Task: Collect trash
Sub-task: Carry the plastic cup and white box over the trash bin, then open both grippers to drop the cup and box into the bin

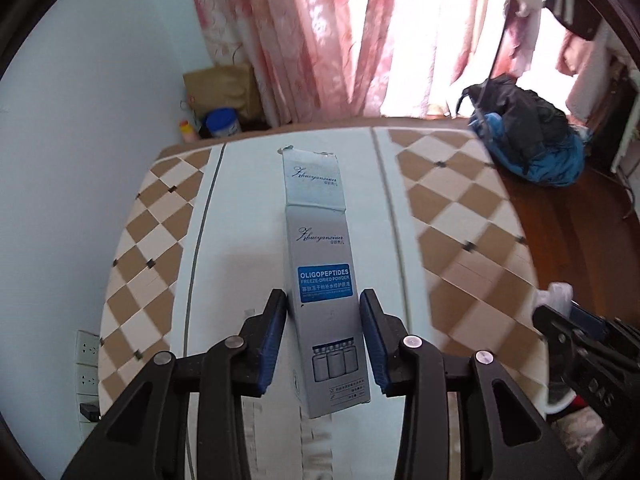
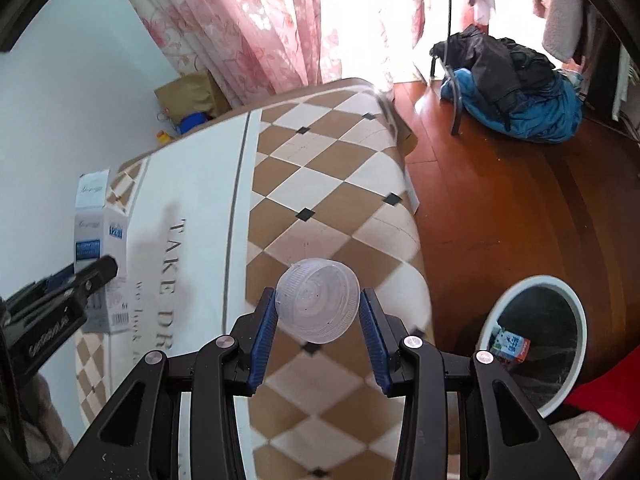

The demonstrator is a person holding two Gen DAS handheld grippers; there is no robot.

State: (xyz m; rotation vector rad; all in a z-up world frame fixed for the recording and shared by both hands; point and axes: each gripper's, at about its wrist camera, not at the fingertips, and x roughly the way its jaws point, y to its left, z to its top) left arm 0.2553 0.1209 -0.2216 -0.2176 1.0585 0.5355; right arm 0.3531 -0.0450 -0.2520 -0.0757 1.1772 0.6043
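A tall grey-white carton box (image 1: 326, 280) with a blue label and an open top flap stands upright between the pads of my left gripper (image 1: 324, 304), which is shut on it above the table. In the right wrist view the same box (image 2: 98, 220) hangs at the left with the left gripper (image 2: 92, 276) on it. My right gripper (image 2: 318, 304) is shut on a clear plastic cup (image 2: 318, 300), held tilted over the table's edge. A white-rimmed trash bin (image 2: 576, 312) with a dark liner stands on the floor at lower right, with a small carton (image 2: 512, 346) inside.
The table wears a brown-and-cream checked cloth (image 2: 340, 184) with a white centre strip. On the wooden floor (image 2: 500, 200) lies a blue and black pile of clothes (image 2: 516, 92). Pink curtains (image 1: 320, 32) hang behind. A brown paper bag (image 1: 220, 84) and a blue-lidded jar (image 1: 222, 120) sit by the wall.
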